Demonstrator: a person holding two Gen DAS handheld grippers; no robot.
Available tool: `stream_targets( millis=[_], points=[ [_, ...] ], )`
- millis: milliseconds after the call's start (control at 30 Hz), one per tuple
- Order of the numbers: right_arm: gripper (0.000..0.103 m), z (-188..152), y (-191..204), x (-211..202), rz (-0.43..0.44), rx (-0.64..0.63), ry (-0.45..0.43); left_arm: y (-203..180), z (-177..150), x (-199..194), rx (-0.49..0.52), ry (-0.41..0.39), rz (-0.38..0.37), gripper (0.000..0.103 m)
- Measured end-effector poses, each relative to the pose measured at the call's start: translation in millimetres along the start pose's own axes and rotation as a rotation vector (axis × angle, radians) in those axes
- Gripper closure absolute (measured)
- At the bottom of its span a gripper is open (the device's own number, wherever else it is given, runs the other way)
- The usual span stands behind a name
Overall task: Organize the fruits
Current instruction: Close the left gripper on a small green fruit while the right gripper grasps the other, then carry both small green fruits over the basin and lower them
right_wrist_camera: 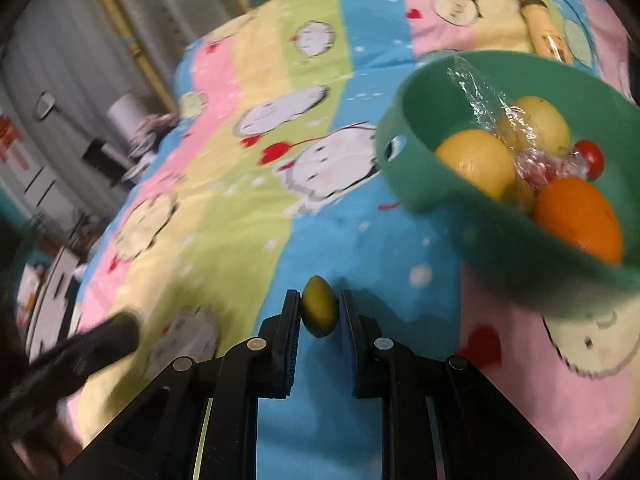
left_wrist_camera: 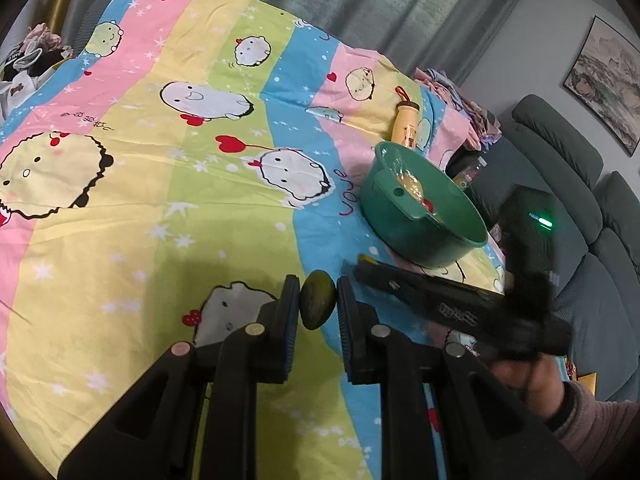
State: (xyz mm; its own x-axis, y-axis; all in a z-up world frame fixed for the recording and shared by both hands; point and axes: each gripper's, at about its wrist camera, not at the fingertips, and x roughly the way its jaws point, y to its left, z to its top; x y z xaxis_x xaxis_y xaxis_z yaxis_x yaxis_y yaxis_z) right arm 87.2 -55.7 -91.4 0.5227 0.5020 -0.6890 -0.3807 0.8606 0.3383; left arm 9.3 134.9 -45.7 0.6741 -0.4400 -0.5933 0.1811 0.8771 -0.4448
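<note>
My left gripper [left_wrist_camera: 318, 300] is shut on a small dark green fruit [left_wrist_camera: 317, 299] just above the striped cartoon sheet [left_wrist_camera: 160, 200]. My right gripper [right_wrist_camera: 319, 308] is shut on a small yellow-green fruit [right_wrist_camera: 318, 306]; its body shows blurred in the left wrist view [left_wrist_camera: 460, 304]. A green bowl [right_wrist_camera: 404, 184] sits to the right and holds two yellow fruits [right_wrist_camera: 476, 160], an orange [right_wrist_camera: 576, 216], a red tomato [right_wrist_camera: 590, 156] and crumpled clear wrap. The bowl [left_wrist_camera: 392, 220] also shows in the left wrist view.
A yellow bottle with a red strap [left_wrist_camera: 406, 122] lies on the sheet behind the bowl. A grey sofa [left_wrist_camera: 580, 240] stands right of the bed. Clothes [left_wrist_camera: 28, 60] are piled at the far left corner. Curtains hang behind.
</note>
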Motion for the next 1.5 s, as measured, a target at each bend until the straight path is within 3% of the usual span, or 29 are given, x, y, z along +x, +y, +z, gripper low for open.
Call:
stream_targets(
  millis=[133, 667, 1500],
  points=[
    [0.082, -9.1, 1.4, -29.2, 0.044, -0.017, -0.012, -14.4, -1.2, 2.4, 0.014, 0.012, -0.002, 0.085],
    [0.082, -5.2, -29.7, -110.8, 0.078, 0.009, -0.168, -88.8, 12.4, 12.7, 0.133, 0.035, 0.027, 0.085],
    [0.082, 9.8, -85.2, -140.9, 0.042, 0.058, -0.265, -168.1, 43.4, 57.4, 0.316, 0.045, 0.055, 0.085]
  ],
)
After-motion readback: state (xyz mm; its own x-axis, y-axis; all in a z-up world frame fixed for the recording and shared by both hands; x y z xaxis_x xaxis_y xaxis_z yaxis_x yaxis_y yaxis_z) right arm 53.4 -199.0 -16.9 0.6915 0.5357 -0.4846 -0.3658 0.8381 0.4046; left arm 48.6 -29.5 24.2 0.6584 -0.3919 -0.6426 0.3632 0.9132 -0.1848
